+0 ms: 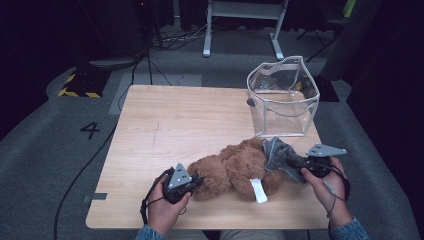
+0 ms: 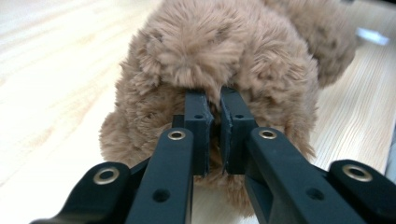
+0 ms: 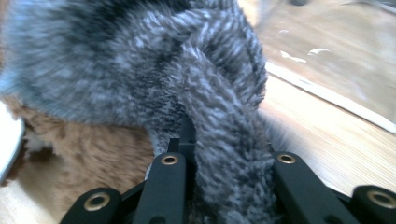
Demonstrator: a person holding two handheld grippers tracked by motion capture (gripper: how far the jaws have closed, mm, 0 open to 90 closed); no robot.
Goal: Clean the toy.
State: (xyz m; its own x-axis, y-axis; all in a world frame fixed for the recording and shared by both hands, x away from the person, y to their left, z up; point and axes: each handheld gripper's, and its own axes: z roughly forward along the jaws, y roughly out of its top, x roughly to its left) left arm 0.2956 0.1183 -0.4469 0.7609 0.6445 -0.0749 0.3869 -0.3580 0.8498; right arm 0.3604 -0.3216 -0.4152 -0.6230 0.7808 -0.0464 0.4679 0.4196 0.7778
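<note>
The left gripper (image 1: 194, 181) is pinching the fur of the teddy (image 1: 235, 167), which is lying on the desk (image 1: 165, 130) near its front edge. The right gripper (image 1: 295, 167) is clamping the grey scarf (image 1: 277, 152) draped over the teddy. A clear bag (image 1: 282, 97) is standing behind.

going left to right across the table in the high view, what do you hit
left tongs shut on the brown plush toy → white tag on the toy → grey knitted cloth pinched by the right tongs. The clear bag stands farther back on the wooden table.
</note>
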